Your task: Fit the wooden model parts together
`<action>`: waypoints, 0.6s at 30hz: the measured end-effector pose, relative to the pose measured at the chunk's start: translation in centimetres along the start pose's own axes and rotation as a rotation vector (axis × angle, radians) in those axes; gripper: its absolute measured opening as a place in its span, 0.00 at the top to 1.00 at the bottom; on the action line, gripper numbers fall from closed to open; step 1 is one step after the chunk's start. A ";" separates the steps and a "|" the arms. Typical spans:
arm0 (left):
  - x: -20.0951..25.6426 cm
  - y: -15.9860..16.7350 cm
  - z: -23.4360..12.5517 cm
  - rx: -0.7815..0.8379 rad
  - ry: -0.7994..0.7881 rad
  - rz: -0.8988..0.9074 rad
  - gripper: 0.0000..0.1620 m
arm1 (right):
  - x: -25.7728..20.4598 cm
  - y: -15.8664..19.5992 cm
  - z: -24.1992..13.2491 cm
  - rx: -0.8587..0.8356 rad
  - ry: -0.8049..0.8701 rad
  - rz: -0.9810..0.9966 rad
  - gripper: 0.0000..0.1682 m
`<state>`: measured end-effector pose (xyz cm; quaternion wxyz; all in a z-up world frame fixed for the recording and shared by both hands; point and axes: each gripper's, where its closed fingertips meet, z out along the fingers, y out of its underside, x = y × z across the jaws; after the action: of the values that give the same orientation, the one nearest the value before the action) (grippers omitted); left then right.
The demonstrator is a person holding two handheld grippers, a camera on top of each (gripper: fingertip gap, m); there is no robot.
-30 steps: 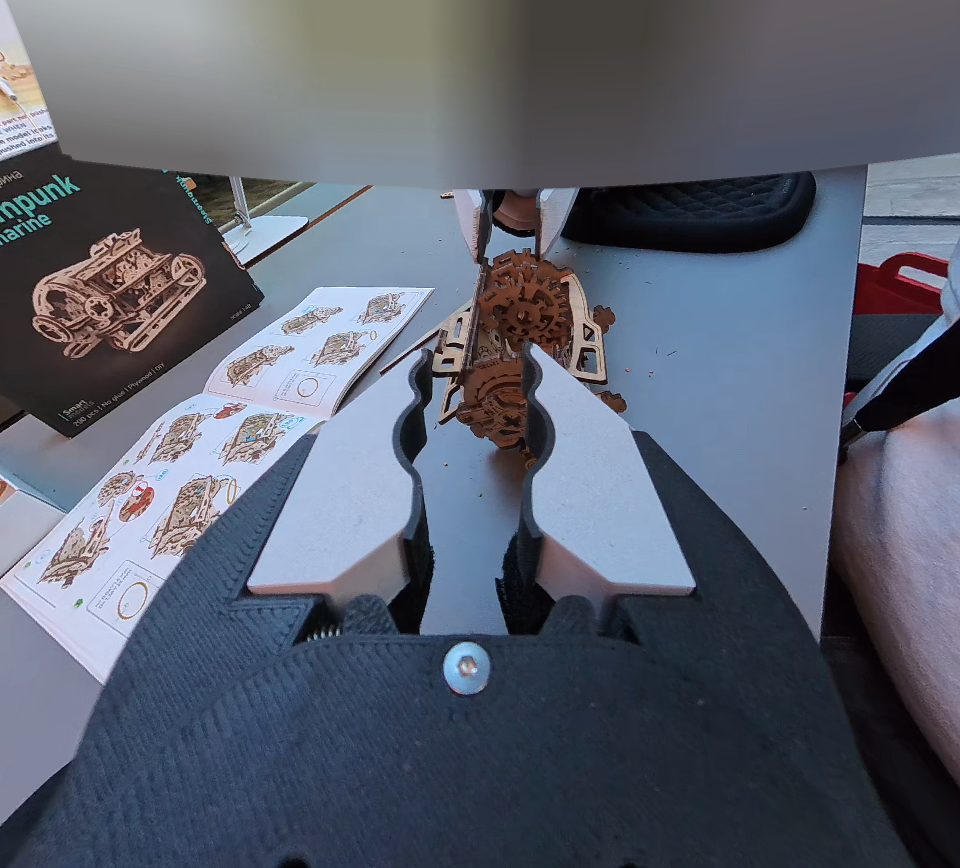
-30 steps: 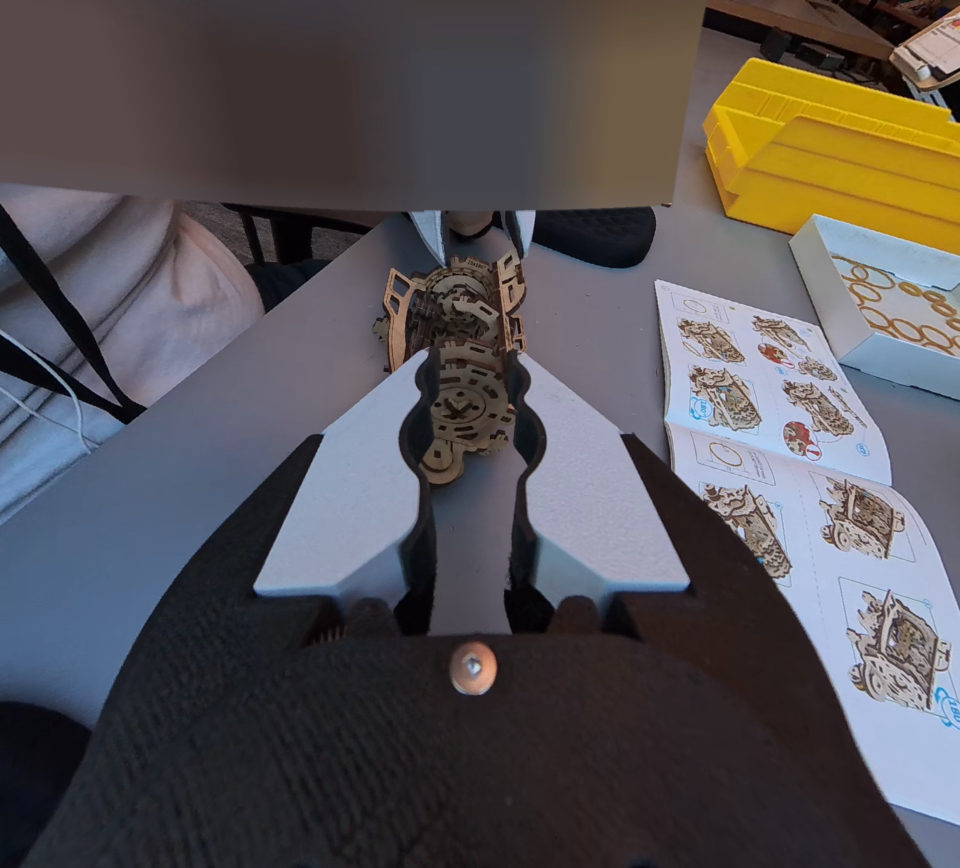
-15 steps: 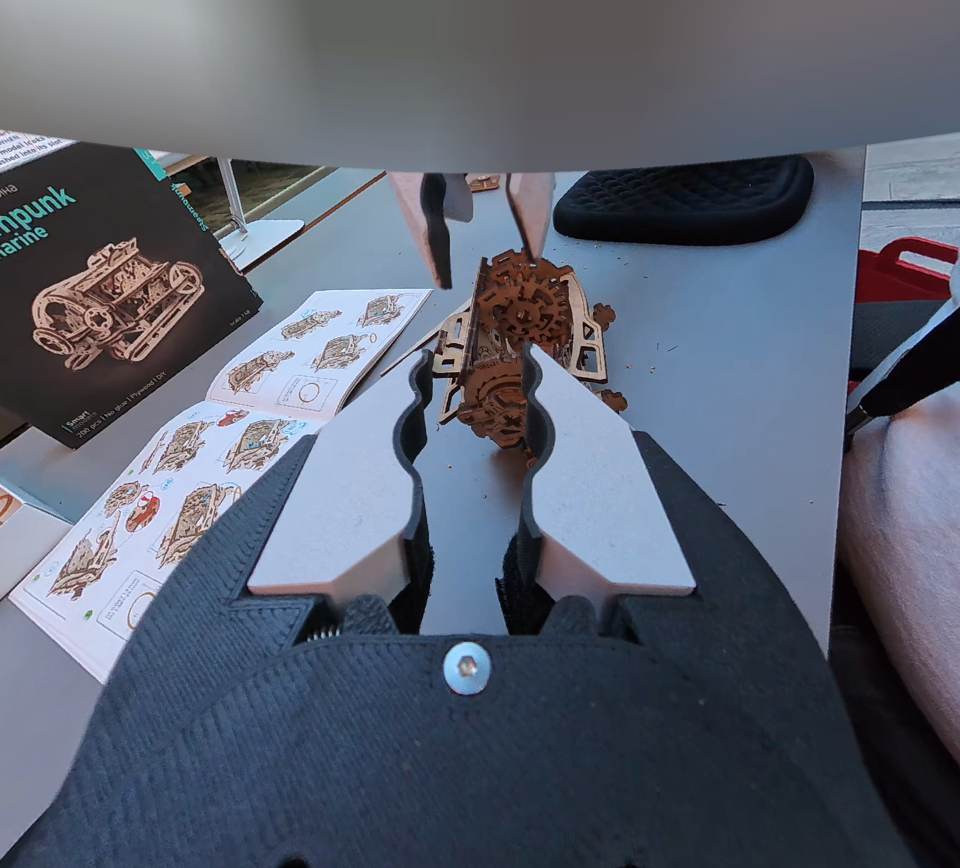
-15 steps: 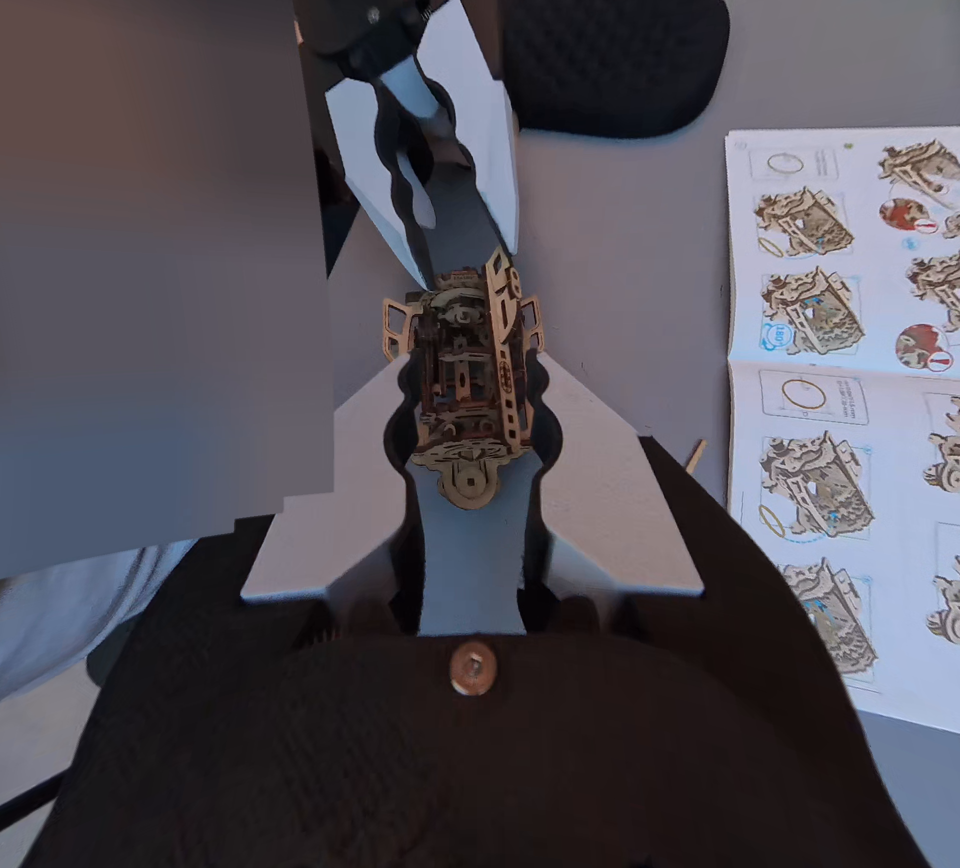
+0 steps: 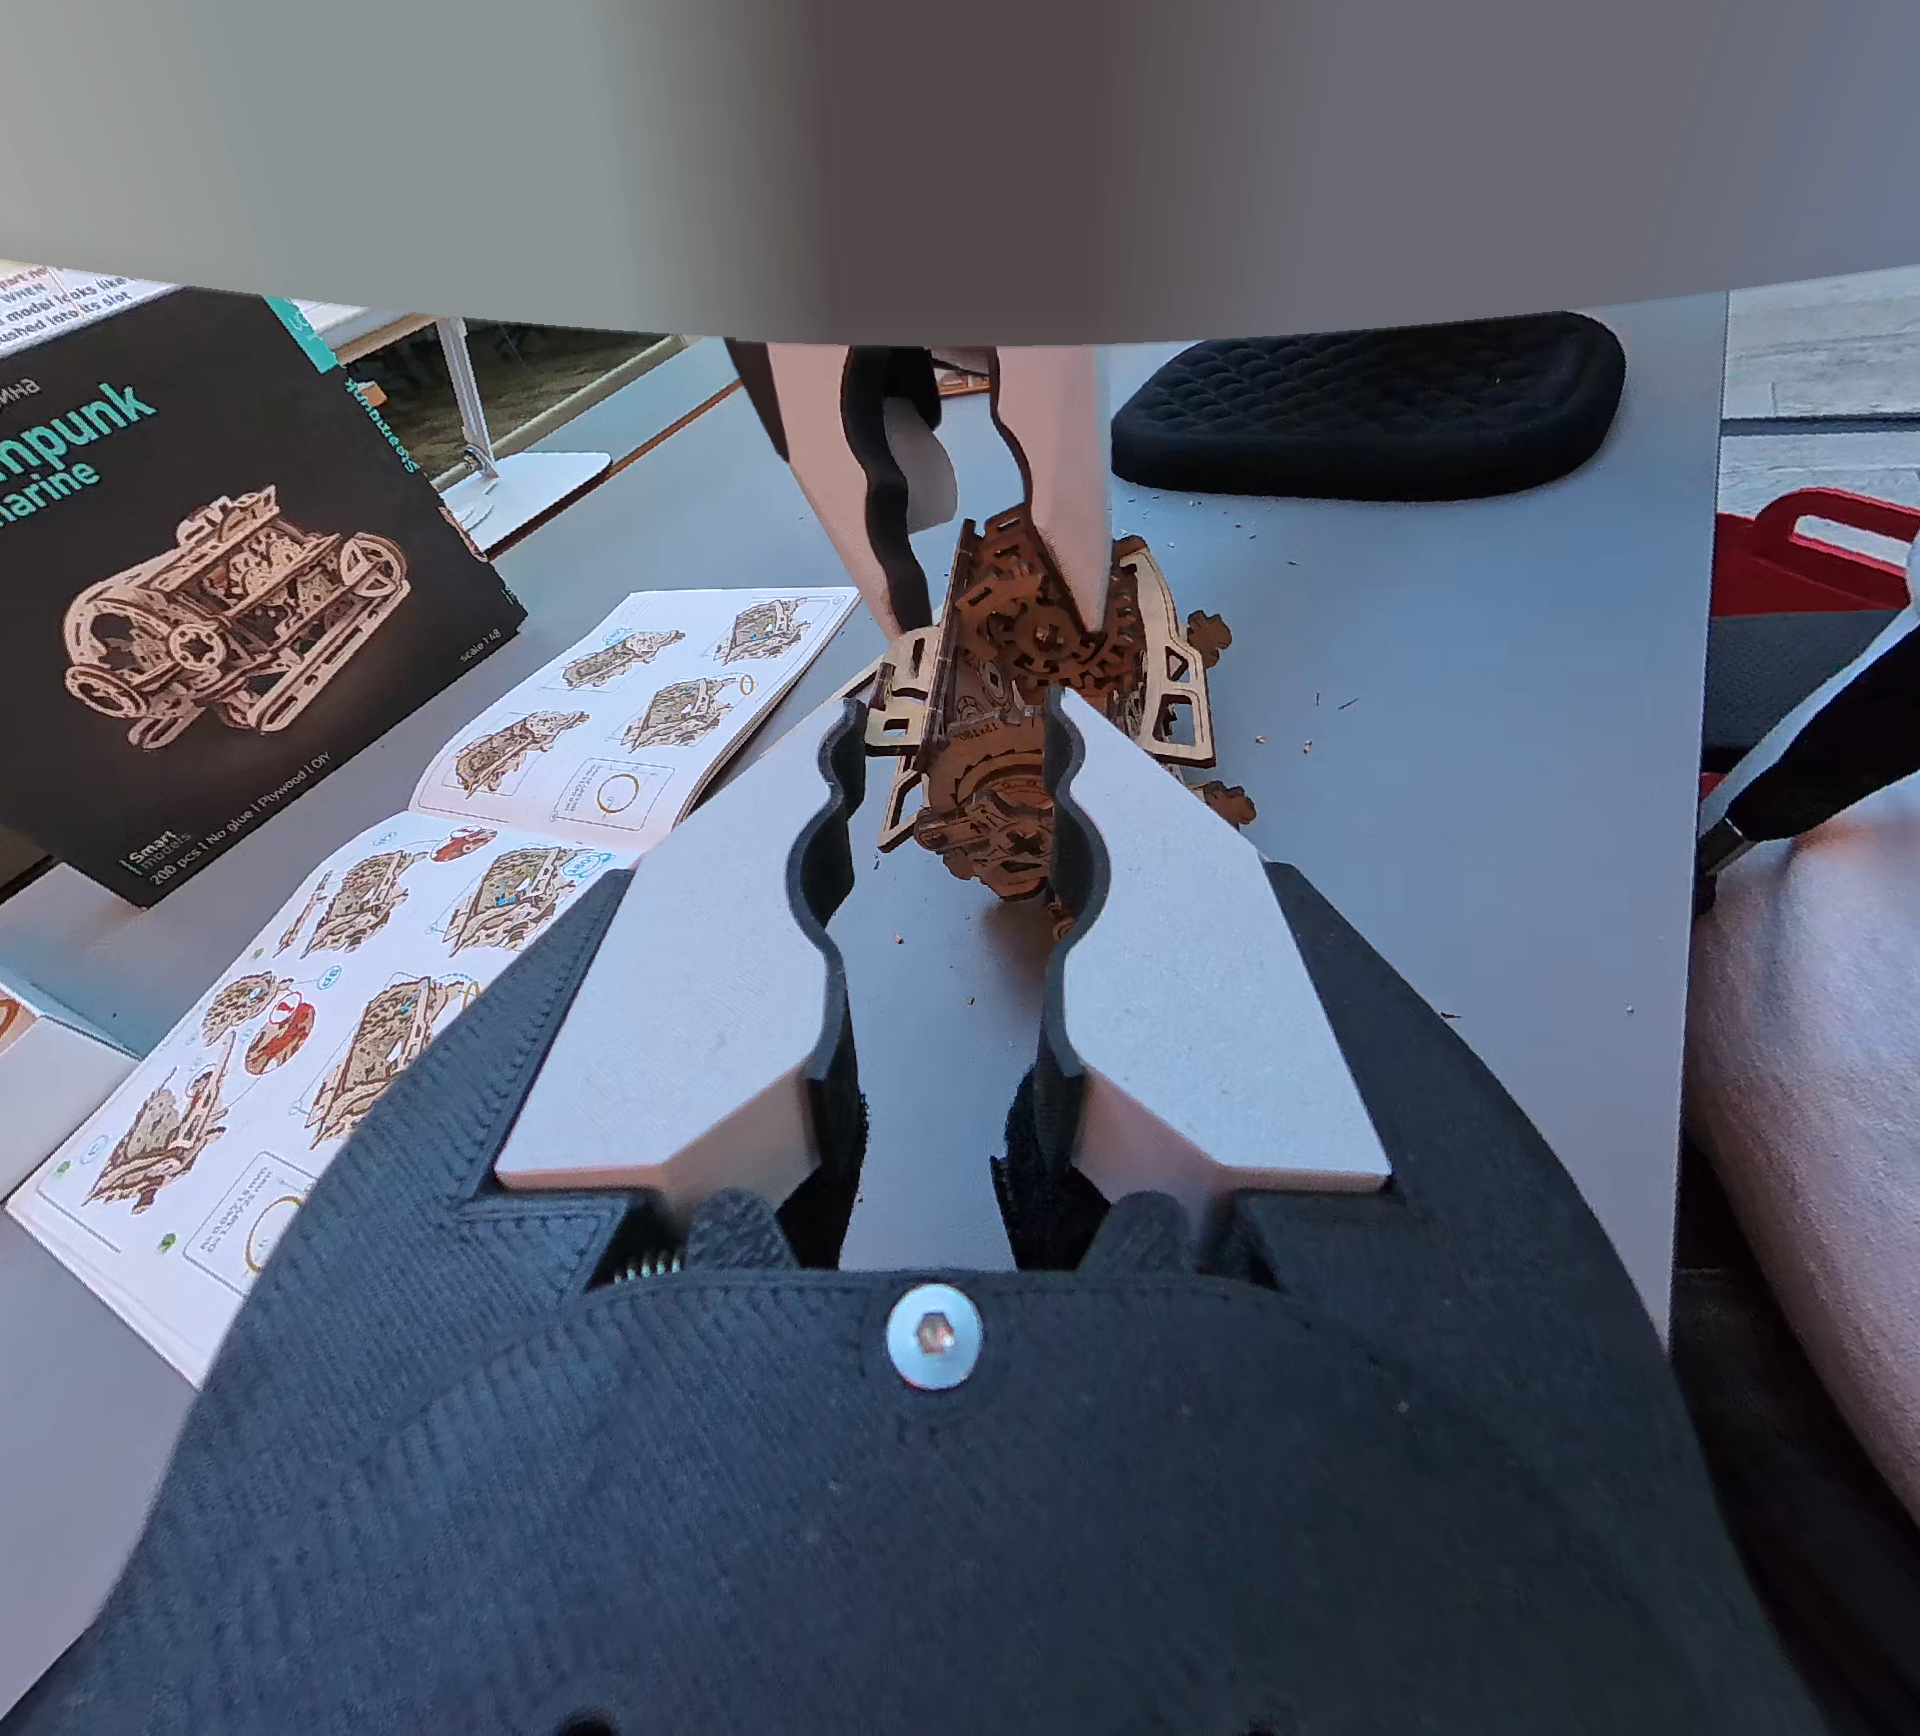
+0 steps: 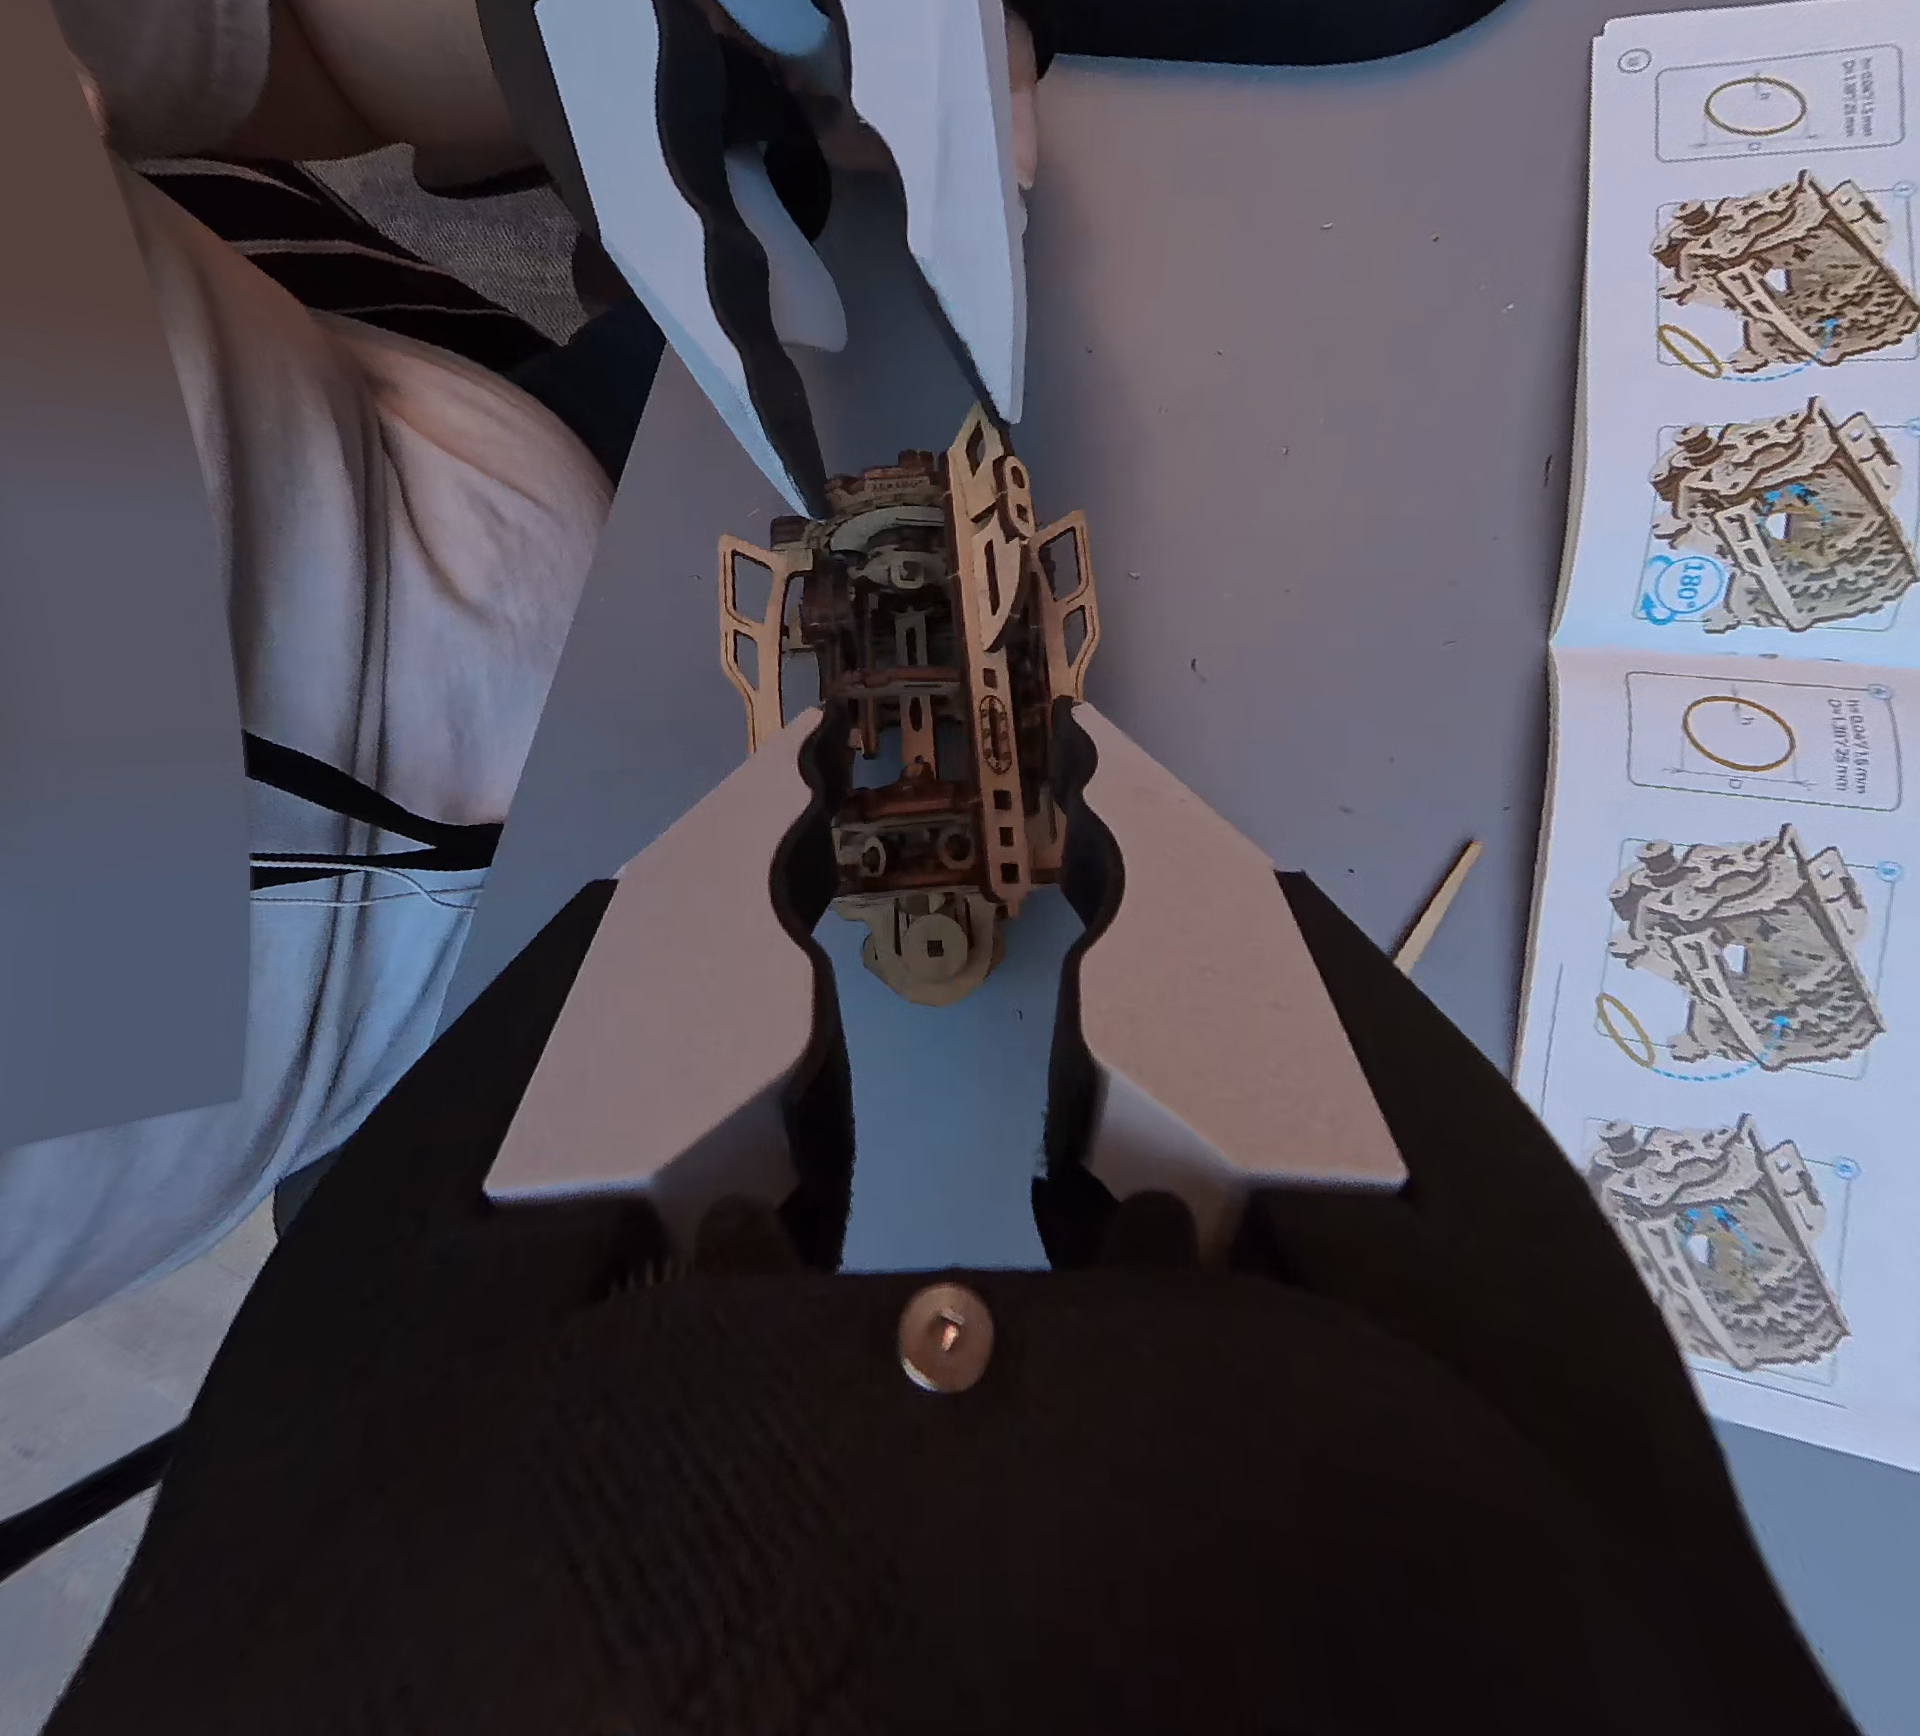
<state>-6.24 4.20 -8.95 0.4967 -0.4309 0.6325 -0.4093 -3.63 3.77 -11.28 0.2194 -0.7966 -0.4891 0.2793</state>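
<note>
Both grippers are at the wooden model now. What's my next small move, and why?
Probably close the right gripper gently on the wooden model. Its open jaws already straddle the model's sides from above, while the left gripper, also open, sits at one end on the table, so nothing yet steadies the model.

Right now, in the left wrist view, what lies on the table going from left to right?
Black kit box → open instruction booklet → wooden model → scattered wood crumbs on the grey table → red container past the table's right edge.
</note>
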 end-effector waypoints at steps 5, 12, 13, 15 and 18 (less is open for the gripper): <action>0.0 0.0 0.0 0.002 -0.002 0.004 0.80 | 0.3 -0.2 0.0 0.074 0.058 -0.034 0.81; 0.0 0.0 0.0 0.003 0.001 0.001 0.80 | 0.3 -0.4 -0.1 0.110 0.114 -0.072 0.83; 0.0 0.0 0.0 0.004 0.000 0.003 0.80 | 0.3 -0.3 -0.1 0.104 0.108 -0.068 0.83; 0.0 0.0 0.1 0.004 -0.001 0.005 0.80 | 0.2 -0.2 -0.1 0.085 0.090 -0.059 0.82; 0.0 0.0 0.1 0.003 -0.001 0.004 0.80 | -0.6 -0.3 -0.2 0.062 -0.002 -0.008 0.72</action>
<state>-6.12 4.18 -8.93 0.4988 -0.4290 0.6325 -0.4088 -3.87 3.33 -10.80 0.2447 -0.7872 -0.4837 0.2940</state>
